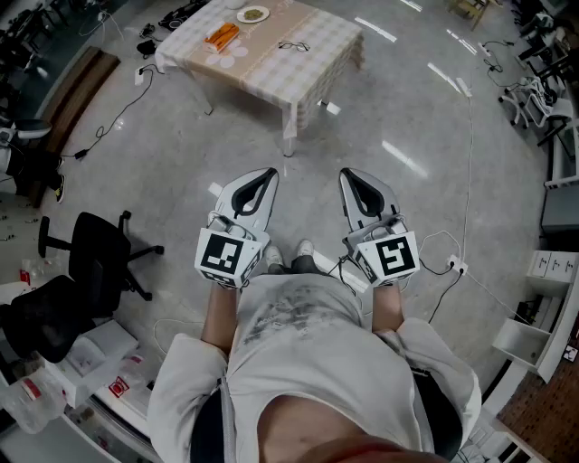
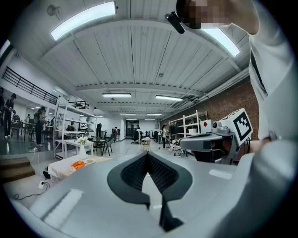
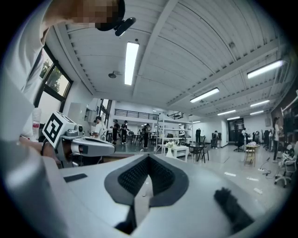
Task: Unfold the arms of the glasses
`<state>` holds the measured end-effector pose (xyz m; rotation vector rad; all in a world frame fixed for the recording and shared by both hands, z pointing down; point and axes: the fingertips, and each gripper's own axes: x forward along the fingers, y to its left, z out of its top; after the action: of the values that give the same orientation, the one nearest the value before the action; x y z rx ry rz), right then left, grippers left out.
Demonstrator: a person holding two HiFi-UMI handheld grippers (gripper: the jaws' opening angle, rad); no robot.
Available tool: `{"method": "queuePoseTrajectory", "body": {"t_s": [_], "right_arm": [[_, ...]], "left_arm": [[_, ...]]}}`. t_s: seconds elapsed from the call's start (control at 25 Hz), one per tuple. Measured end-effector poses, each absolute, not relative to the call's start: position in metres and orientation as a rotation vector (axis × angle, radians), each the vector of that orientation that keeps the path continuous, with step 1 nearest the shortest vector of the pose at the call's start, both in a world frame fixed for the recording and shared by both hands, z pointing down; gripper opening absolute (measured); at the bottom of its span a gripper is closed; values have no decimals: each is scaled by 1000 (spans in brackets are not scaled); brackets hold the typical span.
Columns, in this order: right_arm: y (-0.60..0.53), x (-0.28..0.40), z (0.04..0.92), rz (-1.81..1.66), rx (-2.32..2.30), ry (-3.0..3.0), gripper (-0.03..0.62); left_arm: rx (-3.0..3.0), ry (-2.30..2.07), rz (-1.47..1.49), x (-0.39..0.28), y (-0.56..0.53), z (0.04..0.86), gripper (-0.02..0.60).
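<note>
The glasses (image 1: 294,45) lie on a table with a checked cloth (image 1: 308,72), far ahead across the floor in the head view. My left gripper (image 1: 268,174) and right gripper (image 1: 348,174) are held side by side at waist height, level and aimed toward that table, well short of it. Both are shut with nothing between the jaws. In the left gripper view the left gripper (image 2: 148,156) has its dark pads meeting, and the right gripper (image 3: 149,160) looks the same in its own view. The glasses are too small to make out in either gripper view.
On the table sit an orange item (image 1: 222,36) and a small plate (image 1: 252,14). A black office chair (image 1: 99,253) stands at the left, with boxes and bags below it. Cables (image 1: 466,181) trail over the grey floor. White shelving (image 1: 543,307) lines the right side.
</note>
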<state>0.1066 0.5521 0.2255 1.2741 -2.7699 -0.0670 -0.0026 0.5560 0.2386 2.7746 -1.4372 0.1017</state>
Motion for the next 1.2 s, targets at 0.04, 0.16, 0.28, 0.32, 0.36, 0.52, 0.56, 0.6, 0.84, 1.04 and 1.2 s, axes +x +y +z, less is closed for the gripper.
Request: {"method": "queuePoseTrajectory", "body": {"t_s": [0.04,0.16,0.28,0.32,0.36,0.52,0.56,0.6,0.84,1.04,1.2], "right_arm": [[551,108,226,-68,1271,-2770,15],[546,111,228,-70,1258,-2777,15],[542,114,228,-74,1241,-2798,17],[541,115,228,-79,1237,-2803,17],[539,117,228,-84,1233,-2805,17],[534,122,229,-103,1194,-2819,17],[533,123,229,-111,1187,-2820,17],[531,124,228,-118,1182,-2821,17],[519,124,230,-116,1172,-2827,17],[498,122,234,-102,1169,-2812,17],[476,110,241,-90,1167,-2790,17]], "left_arm": [[2773,-1442,102,-1,555,239,9],[2767,-1459,100,2,550,240,9],[2750,-1488,100,3,544,242,9],[2742,-1500,97,4,543,242,9],[2735,-1513,93,6,542,242,9],[2726,-1555,100,14,540,239,9],[2726,-1559,107,17,540,240,9],[2727,-1560,114,19,539,240,9],[2740,-1571,126,22,527,236,9],[2729,-1573,122,19,507,237,9],[2724,-1557,110,9,483,243,9]]}}
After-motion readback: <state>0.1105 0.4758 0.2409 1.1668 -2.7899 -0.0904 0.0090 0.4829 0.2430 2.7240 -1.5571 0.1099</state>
